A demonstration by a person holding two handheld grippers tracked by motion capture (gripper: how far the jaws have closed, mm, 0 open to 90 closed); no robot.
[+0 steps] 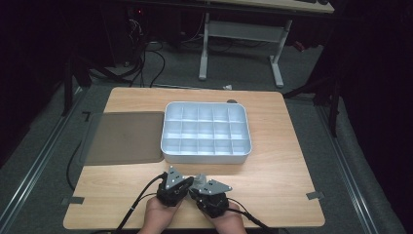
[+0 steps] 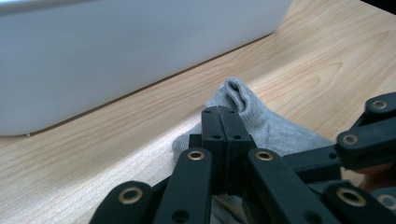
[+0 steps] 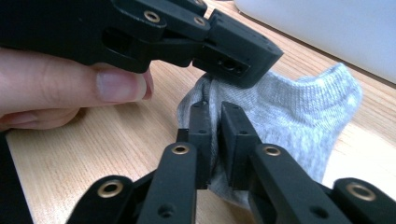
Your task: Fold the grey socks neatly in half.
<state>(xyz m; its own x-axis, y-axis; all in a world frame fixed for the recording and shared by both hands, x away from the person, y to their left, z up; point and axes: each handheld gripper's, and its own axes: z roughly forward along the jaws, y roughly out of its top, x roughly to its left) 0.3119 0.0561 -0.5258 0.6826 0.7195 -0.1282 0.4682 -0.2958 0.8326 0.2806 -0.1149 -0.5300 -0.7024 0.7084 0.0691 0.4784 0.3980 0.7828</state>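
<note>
A small grey knitted ankle sock (image 3: 299,116) lies on the light wooden surface (image 1: 272,165) near the person's edge, just in front of the long wall of a white plastic tray divided into a grid of compartments (image 1: 207,155), and both tools are on it. The left tool (image 2: 225,112) has its jaws pressed together, with a fold of the sock's fabric bunching up just beyond their tips; in the high view it sits at (image 1: 174,183). The right tool (image 3: 212,109) has its jaws nearly together with a ridge of the sock's cloth nipped in the narrow gap between them; in the high view it sits at (image 1: 207,187), right beside the left one, their bodies almost touching. In the right gripper view the person's left hand (image 3: 60,88) shows, with a thumb lying along the left tool's body close above the sock. The tray's compartments, as far as the high view shows, hold nothing. The tray stands at the middle of the surface, and a flat dark grey rectangular mat (image 1: 124,138) lies just beside it on the left, its right edge touching or nearly touching the tray wall. Bare wood runs in a band between the tray and the near edge, broader to either side of the hands, and along the tray's right side.
</note>
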